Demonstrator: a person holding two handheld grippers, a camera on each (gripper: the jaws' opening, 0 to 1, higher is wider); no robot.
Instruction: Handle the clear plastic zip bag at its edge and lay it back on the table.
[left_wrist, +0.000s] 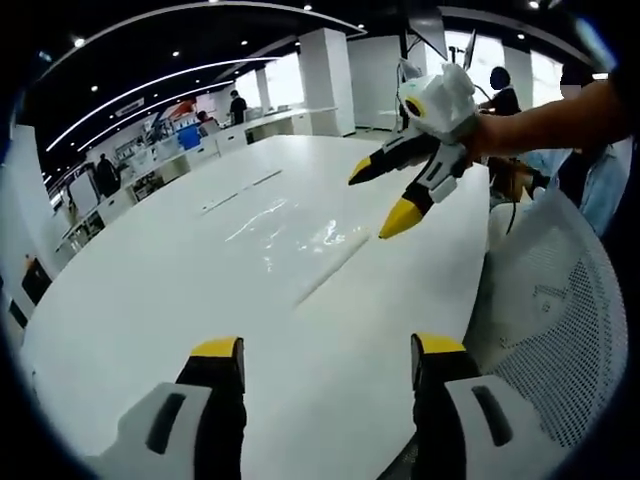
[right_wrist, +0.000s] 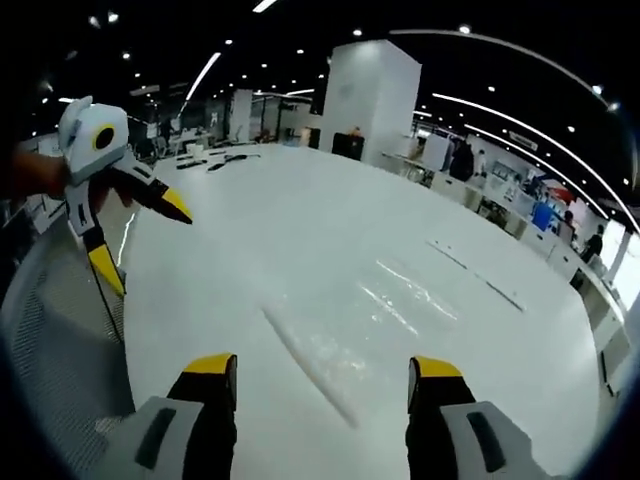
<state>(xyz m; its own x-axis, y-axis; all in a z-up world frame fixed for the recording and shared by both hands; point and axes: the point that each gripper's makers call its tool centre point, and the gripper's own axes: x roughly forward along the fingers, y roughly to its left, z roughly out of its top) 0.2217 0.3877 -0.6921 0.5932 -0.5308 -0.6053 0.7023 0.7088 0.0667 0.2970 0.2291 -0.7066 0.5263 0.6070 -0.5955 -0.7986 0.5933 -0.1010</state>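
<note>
- The clear zip bag lies flat on the white worktop, ahead of the left gripper and beyond its finger tips, touched by neither finger.
- The bag's zip edge is the side nearest the left fingers; it runs as a long straight ridge, slanting away to the right in the left gripper view.
- In the right gripper view the bag sits just ahead of the right gripper, its zip edge running from between the fingers up and to the left.
- Both pairs of fingers stand wide apart and hold nothing.
- The right gripper hangs above the worktop past the bag's far right corner, held by a bare forearm, fingers pointing down at the bag.
- A white mesh chair back stands right of the left fingers, off the worktop's edge.
- Desks and people fill the far room.
</note>
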